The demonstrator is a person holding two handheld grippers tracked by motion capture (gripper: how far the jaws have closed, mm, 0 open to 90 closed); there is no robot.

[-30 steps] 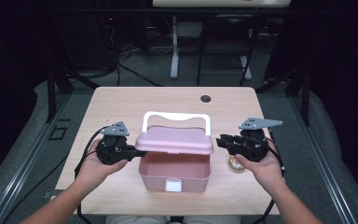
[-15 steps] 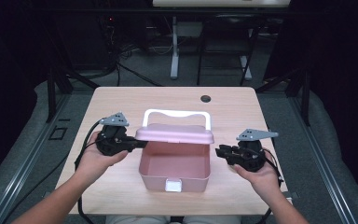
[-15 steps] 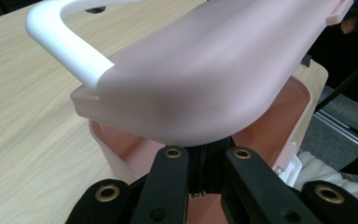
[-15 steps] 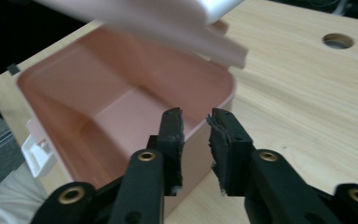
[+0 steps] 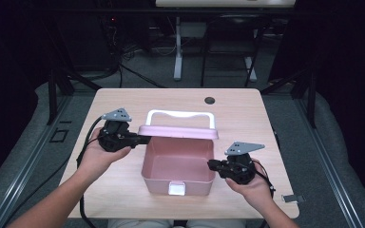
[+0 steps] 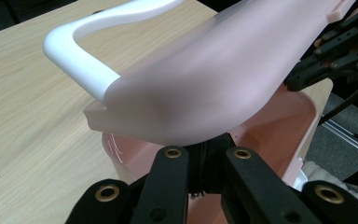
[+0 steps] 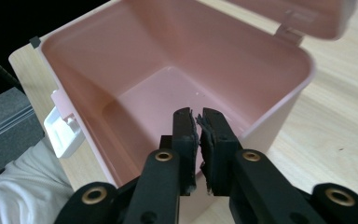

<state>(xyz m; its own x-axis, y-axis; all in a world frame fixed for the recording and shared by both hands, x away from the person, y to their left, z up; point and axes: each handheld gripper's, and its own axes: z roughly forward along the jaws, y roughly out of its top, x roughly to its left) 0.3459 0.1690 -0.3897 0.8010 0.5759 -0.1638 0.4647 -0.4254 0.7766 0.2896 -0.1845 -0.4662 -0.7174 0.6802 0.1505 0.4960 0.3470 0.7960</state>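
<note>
High view, one pink box, lid apparently raised, two grippers

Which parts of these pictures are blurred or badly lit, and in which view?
High view: the room behind the table is very dark. Left gripper view: the pink lid is very close and out of focus, while the white handle is sharper. Right gripper view: the pink box is evenly lit, with small glints on its floor.

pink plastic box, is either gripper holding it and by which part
The left gripper pinches the left edge of the pink plastic box's raised lid. The right gripper is shut at the box's right rim, gripping nothing.
</note>
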